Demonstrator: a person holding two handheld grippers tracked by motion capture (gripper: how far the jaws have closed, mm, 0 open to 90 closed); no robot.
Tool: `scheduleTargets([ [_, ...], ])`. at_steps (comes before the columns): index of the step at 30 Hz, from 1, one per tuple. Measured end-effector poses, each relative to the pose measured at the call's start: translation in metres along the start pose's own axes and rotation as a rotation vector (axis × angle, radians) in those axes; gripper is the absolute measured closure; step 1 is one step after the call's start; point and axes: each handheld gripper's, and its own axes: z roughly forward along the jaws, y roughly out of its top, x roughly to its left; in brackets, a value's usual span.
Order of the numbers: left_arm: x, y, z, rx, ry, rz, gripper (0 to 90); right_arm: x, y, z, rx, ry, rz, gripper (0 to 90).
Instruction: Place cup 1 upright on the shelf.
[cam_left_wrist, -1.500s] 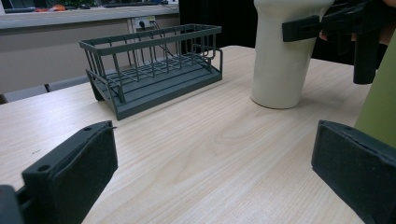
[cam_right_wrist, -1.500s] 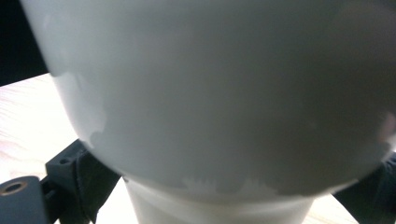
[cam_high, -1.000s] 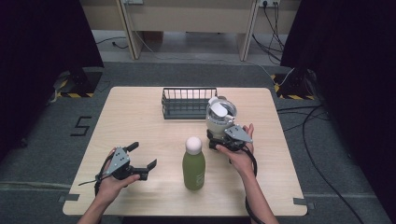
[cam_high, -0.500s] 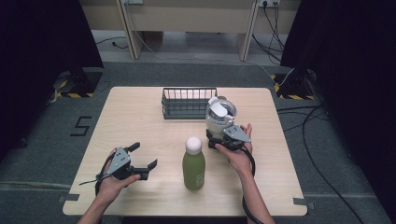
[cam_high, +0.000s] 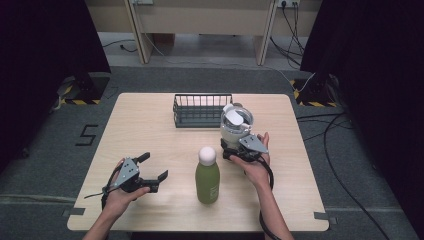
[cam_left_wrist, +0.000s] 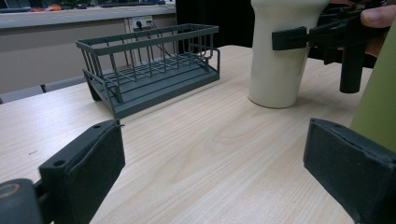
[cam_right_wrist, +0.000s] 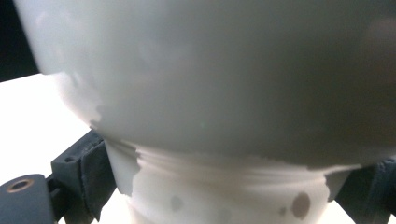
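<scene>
From the high view you see your right gripper (cam_high: 239, 148) set against the base of the cream tumbler (cam_high: 235, 125), which stands upright on the wooden table (cam_high: 150, 125) right of centre, its flip lid (cam_high: 235, 117) showing from above. The right gripper view adds what that angle hides: the pads sit pressed on either side of the tumbler's narrow lower body (cam_right_wrist: 224, 191), so this gripper is clamped on it. Your left gripper (cam_high: 150, 172) rests at the near left; its jaws have just been closing a little yet stand well apart with bare table between them, as the left gripper view (cam_left_wrist: 212, 182) makes plain. That view also shows the tumbler (cam_left_wrist: 280, 51) from the side, one black jaw of the right gripper against its wall. The green bottle (cam_high: 207, 175) with a white round cap stands near the table's middle, between your two hands, and its green flank (cam_left_wrist: 378, 107) crowds the right edge of the left gripper view. The dark wire basket (cam_high: 200, 110) sits at the far side, just left of the tumbler, well apart from your left gripper.
</scene>
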Motion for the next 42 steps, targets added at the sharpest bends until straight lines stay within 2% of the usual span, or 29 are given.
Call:
scheduleTargets([
  [16, 0.000, 0.000, 0.000, 0.000, -0.002, -0.002, 5.2, -0.001, 0.002, 0.000, 0.010, 0.002, 0.019, 9.6],
  [23, 0.000, 0.000, -0.001, -0.003, -0.001, -0.003, 5.3, -0.001, 0.005, 0.002, 0.016, -0.006, 0.005, 9.7],
  [26, 0.000, 0.000, -0.001, -0.003, -0.001, -0.004, 5.3, -0.002, 0.005, 0.002, 0.015, -0.008, 0.014, 9.6],
  [27, 0.000, 0.000, -0.001, -0.003, 0.000, -0.005, 5.3, -0.004, 0.007, 0.002, 0.012, -0.008, 0.026, 9.6],
  [42, 0.000, 0.000, -0.001, -0.004, -0.001, -0.005, 5.3, -0.010, 0.029, -0.001, -0.013, -0.010, 0.034, 9.7],
])
